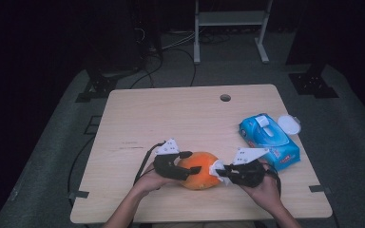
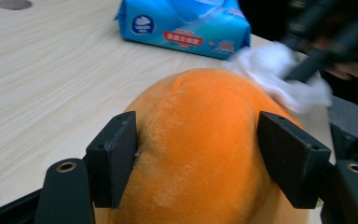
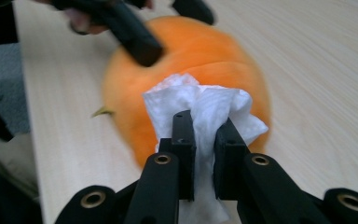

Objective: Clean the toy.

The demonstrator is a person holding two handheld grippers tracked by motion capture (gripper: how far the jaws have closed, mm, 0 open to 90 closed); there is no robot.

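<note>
An orange plush toy (image 1: 199, 170) (image 2: 200, 140) (image 3: 196, 60), round and soft, lies near the table's front edge. My left gripper (image 1: 193, 162) (image 2: 198, 163) is shut on it from the left, with a pad pressed into each side. My right gripper (image 1: 220, 174) (image 3: 204, 140) is shut on a crumpled white tissue (image 1: 217, 167) (image 3: 200, 109) (image 2: 279, 74) and holds it against the toy's right side.
A blue pack of wipes (image 1: 268, 141) (image 2: 186, 23) lies right of the toy, with a white round lid (image 1: 289, 124) beside it. The wooden table (image 1: 171, 118) has a cable hole (image 1: 225, 98) near its far edge. Bare tabletop lies to the left and behind.
</note>
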